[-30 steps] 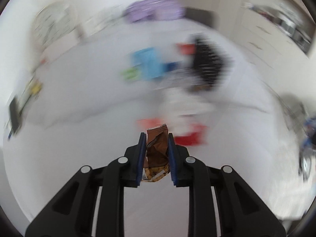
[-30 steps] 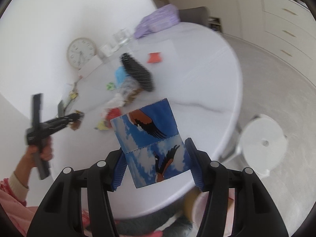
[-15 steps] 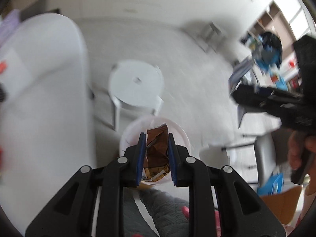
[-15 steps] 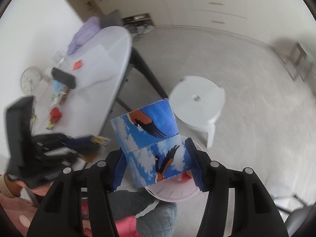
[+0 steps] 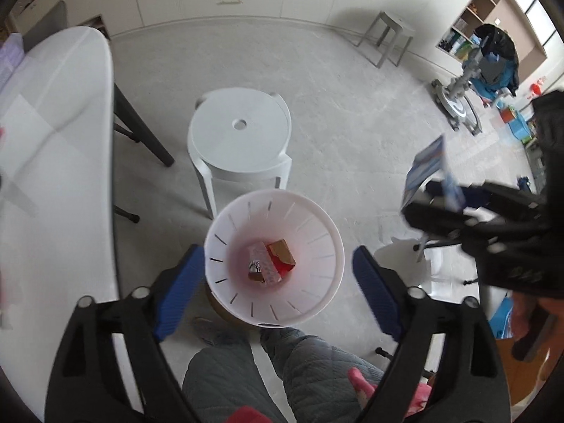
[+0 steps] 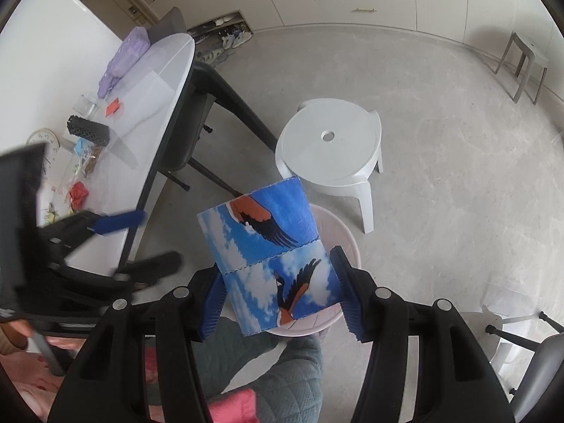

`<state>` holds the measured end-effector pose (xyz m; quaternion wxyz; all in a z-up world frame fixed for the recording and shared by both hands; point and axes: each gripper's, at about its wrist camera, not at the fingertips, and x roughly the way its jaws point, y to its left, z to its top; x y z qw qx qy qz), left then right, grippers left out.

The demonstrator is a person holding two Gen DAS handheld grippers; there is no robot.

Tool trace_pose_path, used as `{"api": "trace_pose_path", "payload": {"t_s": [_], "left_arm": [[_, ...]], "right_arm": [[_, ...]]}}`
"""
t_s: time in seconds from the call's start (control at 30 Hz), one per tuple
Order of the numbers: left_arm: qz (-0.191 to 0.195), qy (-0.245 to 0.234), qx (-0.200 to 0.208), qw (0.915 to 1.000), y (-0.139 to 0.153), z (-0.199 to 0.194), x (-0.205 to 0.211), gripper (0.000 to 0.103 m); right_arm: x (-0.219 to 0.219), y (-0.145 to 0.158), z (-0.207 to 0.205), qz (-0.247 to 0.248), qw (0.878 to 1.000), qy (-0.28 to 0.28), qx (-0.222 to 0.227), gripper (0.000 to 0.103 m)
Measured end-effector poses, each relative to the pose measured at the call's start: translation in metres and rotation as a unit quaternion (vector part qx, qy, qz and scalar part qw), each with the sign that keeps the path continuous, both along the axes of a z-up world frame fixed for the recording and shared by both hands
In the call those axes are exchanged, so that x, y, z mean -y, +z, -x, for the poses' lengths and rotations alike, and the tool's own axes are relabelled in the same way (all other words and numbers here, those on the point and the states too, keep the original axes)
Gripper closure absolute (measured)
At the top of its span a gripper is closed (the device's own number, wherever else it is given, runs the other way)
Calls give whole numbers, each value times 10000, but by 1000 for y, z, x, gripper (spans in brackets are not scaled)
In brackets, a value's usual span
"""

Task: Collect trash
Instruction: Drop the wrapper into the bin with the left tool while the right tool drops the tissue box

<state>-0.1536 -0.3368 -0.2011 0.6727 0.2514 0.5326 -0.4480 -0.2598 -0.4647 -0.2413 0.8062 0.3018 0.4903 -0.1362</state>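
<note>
Left gripper (image 5: 278, 271) wide open over bin (image 5: 331, 232); right gripper (image 6: 278, 294) clamps blue bird-print pack (image 6: 271, 253) by lower edges, probably light, crushable.

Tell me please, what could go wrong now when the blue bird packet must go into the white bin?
1. The right gripper holds the blue bird packet only by its lower part; the wide, flat packet may drift and land beside the white bin.
2. The open left gripper hangs directly over the bin, so both grippers could collide there.
3. The bin stands beside the person's knees; a bump may tip it.
</note>
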Motion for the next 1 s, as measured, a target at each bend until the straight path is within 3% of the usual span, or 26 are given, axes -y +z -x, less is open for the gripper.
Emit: {"api": "trace_pose_path", "payload": {"t_s": [0.07,0.2,0.5,0.57,0.6,0.77,1.0], "left_arm": [[114,54,138,9998,15,0,-5,13],[250,33,304,9992,34,0,-14,13],[397,286,520,9974,57,-8,-34,13],[369,358,608,9968,59,-10,-35,12],[350,376,628,9967,60,-10,-35,13],[419,486,546,9964,65,-17,-38,13],[560,650,514,9950,71,-24,-42,13]], "right_arm": [[-1,-3,-1,28,10000,27,-11,46],[-6,-17,-9,70,9998,137,-82,46],[-38,-84,-45,98,9951,759,-632,44],[-42,-93,-50,70,9935,762,-847,26],[-42,-95,-50,91,9932,718,-916,22],[-30,-70,-37,121,9965,252,-786,7],[-17,-27,-27,436,9968,-10,-665,6]]}}
